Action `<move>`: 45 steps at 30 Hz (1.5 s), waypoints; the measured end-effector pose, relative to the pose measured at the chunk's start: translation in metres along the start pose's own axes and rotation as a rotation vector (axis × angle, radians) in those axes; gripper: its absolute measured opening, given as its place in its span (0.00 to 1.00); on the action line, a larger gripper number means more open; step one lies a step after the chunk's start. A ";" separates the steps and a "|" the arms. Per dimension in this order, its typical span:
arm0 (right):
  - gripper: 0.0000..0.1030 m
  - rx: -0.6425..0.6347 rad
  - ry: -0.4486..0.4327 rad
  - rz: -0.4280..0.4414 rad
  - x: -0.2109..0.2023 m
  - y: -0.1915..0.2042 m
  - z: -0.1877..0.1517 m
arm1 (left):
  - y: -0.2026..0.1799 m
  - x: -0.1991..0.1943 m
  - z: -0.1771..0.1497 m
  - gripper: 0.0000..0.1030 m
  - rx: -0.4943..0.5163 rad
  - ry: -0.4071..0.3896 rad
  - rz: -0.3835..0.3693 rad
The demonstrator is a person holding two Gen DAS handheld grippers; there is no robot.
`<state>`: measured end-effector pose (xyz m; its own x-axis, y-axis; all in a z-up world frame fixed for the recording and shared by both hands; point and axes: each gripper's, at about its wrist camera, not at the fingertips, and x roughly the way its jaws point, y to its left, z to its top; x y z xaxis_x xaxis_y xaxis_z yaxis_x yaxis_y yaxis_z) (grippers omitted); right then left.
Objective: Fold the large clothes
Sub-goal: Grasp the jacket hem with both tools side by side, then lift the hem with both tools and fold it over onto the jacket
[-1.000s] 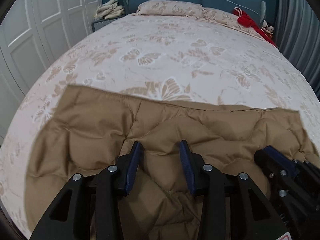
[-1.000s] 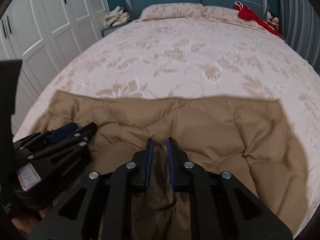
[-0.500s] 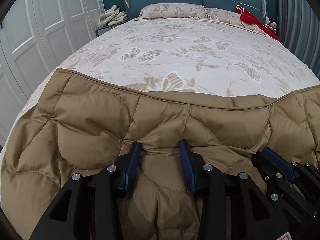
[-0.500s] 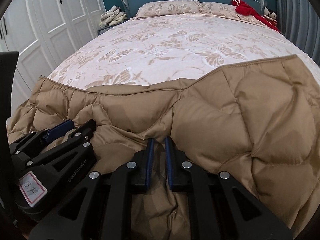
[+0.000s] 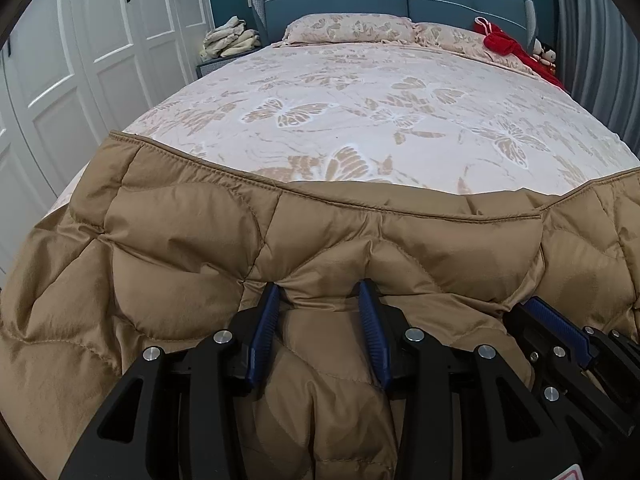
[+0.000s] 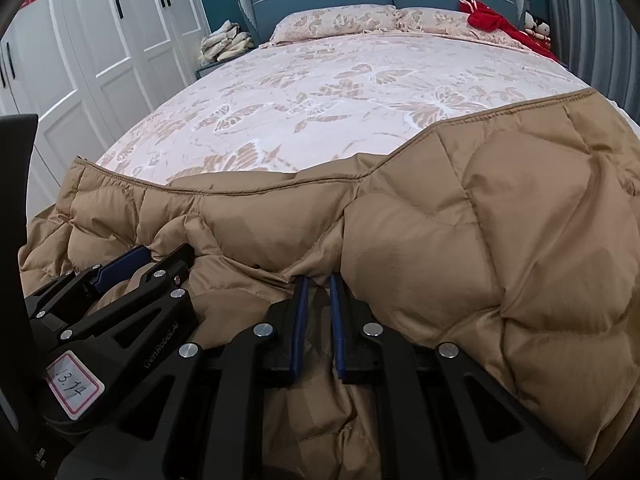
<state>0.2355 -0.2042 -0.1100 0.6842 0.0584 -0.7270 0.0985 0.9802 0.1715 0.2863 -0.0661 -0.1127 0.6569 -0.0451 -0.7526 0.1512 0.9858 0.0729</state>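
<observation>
Padding bulges around both tools: the tan quilted coat [image 5: 192, 240] is bunched at the foot of the bed [image 5: 380, 112], its stitched hem edge raised and running across both views with the butterfly-print bedspread showing beyond it. In the left wrist view the left gripper [image 5: 322, 312] has its blue-padded fingers [image 5: 262, 328] set fairly wide apart, yet a thick puff of the coat fills the gap between them and creases at their tips, so they appear clamped on a fat fold of it. In the right wrist view the right gripper [image 6: 318, 304] has its fingers [image 6: 298, 320] drawn nearly together, pinching a thin gather of the same cloth, and the fabric puckers toward that pinch. The two tools sit close beside each other, each visible at the edge of the other's view. By my reading the step in hand is carrying a lifted part of the coat forward over itself for a fold; how many folds are already made cannot be told from here. The next move would call for both grips to travel together toward the pillows [image 5: 352, 28], keeping the hem level and taut between them, then lowering it flat before letting go. The slippery, puffy shell may slide out of the narrow right-hand pinch, or spring back once released. A red garment [image 6: 496, 22] lies near the headboard, well apart from the work.
</observation>
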 end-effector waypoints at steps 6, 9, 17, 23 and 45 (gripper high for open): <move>0.10 0.014 0.079 0.029 -0.009 -0.003 0.017 | 0.050 -0.035 0.005 0.41 -0.186 0.069 -0.210; 0.14 0.081 0.067 0.081 -0.051 -0.004 0.026 | 0.107 -0.102 -0.010 0.46 -0.257 0.039 -0.215; 0.14 0.054 0.136 0.139 -0.114 0.030 -0.019 | 0.220 -0.155 -0.097 0.63 -0.571 0.141 -0.177; 0.13 0.052 0.214 0.110 -0.085 0.035 -0.042 | 0.231 -0.129 -0.126 0.64 -0.825 0.171 -0.382; 0.15 0.026 0.226 0.107 -0.105 0.031 -0.044 | 0.153 -0.176 -0.033 0.09 -0.409 0.002 -0.322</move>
<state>0.1347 -0.1715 -0.0572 0.5132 0.2051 -0.8334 0.0545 0.9613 0.2701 0.1693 0.0978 0.0095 0.6234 -0.3570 -0.6957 0.0448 0.9045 -0.4240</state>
